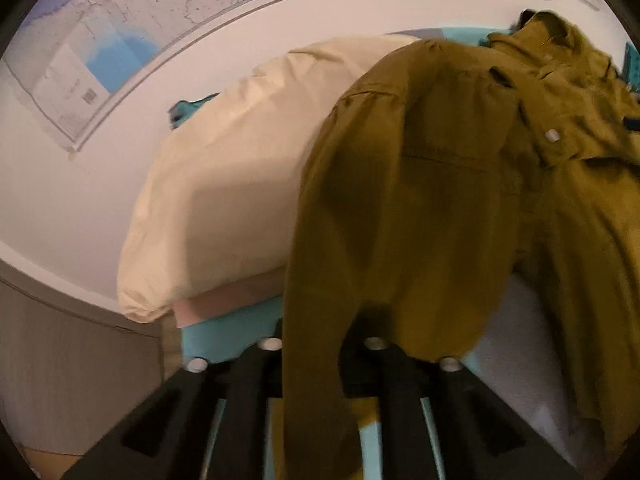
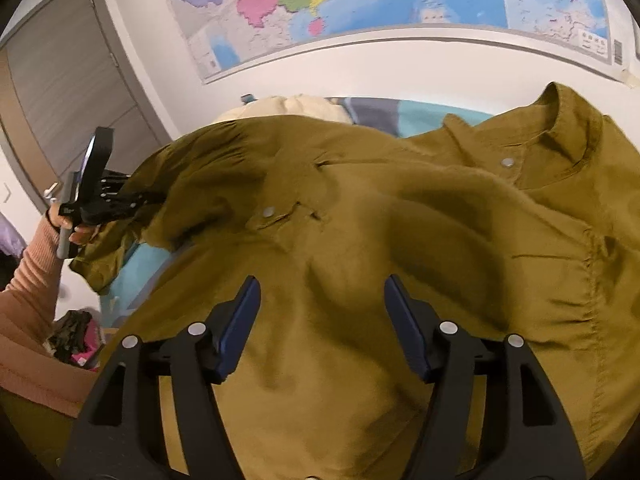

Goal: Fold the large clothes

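An olive-green shirt [image 2: 360,220] with snap buttons lies spread on the bed, its collar [image 2: 572,132] at the far right. My left gripper [image 1: 320,344] is shut on the shirt's sleeve [image 1: 340,280], which drapes over the fingers and hides the tips. In the right wrist view the same left gripper [image 2: 132,202] holds that sleeve lifted at the shirt's left side, in a person's hand. My right gripper [image 2: 322,296] hovers over the shirt's body, open, with its blue pads [image 2: 244,320] apart and only flat cloth below them.
A cream duvet [image 1: 224,200] is bunched on the turquoise bed sheet [image 1: 236,332] to the left of the shirt. A wall map [image 2: 360,0] hangs behind the bed, with a grey door [image 2: 60,80] at left. A pink sleeve [image 2: 32,280] and a clothes pile [image 2: 76,340] are at lower left.
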Demonstrator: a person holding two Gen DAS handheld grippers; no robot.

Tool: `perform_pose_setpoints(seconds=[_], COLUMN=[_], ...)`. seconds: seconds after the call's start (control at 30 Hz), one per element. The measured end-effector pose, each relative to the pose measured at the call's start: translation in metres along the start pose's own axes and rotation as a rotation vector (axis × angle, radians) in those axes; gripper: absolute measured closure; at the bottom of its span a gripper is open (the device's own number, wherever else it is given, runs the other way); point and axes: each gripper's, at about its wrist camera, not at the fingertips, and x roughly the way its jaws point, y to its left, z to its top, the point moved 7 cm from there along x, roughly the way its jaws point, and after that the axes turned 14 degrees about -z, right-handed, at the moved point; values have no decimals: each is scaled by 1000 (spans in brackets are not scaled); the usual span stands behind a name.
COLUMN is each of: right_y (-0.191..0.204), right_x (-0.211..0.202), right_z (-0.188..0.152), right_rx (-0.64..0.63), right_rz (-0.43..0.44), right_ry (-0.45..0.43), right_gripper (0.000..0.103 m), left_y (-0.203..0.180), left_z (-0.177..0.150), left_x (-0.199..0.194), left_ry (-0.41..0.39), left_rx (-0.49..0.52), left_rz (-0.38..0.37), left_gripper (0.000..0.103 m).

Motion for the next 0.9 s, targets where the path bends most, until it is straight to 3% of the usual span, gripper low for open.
perform_pose_setpoints(seconds=[0.13, 0.27, 0.37, 0.47, 0.53, 0.63, 0.73, 0.8, 0.83, 0.87, 0.9], right_y=[18, 52, 81, 104, 115, 125, 124, 125, 126, 131, 132], right_x=[-12, -38, -58, -76, -86, -88, -71, -54, -48, -41, -40], right_z=[-1, 1, -1, -11, -20, -30, -34, -34, -35, -37, -37], right_rx=[2, -45, -94, -114, -119, -123, -76, -17, -6, -10, -16], right_rz=[57, 169, 270, 388, 436, 433, 378, 385, 402, 421, 425], right_ry=[-23, -87, -134, -151, -165, -178, -153, -127, -113, -93, -83], right_gripper=[39, 38, 35, 29, 23, 14, 14, 24, 42, 77, 92], left_y=[-32, -91, -141, -183, -206, -226, -240, -249, -250, -250, -249], left_z=[18, 42, 56, 72, 88, 106, 119, 126, 128, 130, 132], left_x=[-48, -102, -118, -111, -95, -69, -41, -27, -26, -23, -20], left_ry=[-105, -206, -235, -238, -206, -164, -111, -83, -76, -70, -68], left_rx=[15, 77, 125, 171, 143, 111, 79, 48, 30, 17, 12], left_rz=[-149, -286, -383, -467, -544, -589, -624, -625, -626, -626, -625], left_gripper=[99, 98, 97, 96, 96, 95, 92, 89, 89, 88, 87])
